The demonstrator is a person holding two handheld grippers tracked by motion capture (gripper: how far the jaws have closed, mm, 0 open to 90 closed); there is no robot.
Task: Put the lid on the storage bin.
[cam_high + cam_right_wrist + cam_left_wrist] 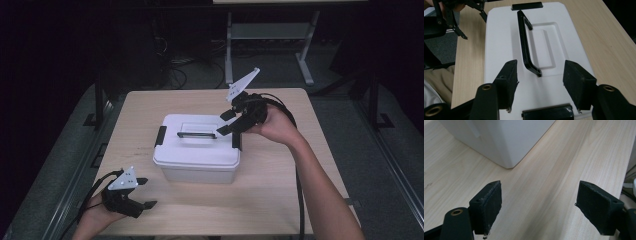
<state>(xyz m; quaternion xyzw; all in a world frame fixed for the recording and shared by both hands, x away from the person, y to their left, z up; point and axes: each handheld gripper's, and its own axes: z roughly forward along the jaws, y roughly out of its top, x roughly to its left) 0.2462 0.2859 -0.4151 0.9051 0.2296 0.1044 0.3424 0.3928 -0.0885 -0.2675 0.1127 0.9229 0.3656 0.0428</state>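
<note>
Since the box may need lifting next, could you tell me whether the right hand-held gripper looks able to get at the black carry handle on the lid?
Probably yes. The right hand-held gripper hovers open just above the lid's end, and the handle stands raised with nothing between them.

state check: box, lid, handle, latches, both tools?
white box: upright on the table, closed.
lid: on, seated flat.
black handle: raised on edge above the lid recess.
near-end latch: down against the box end.
far-end latch: down, as far as visible.
left tool: open, empty, beside the box corner.
right tool: open over the lid, gripping nothing.
</note>
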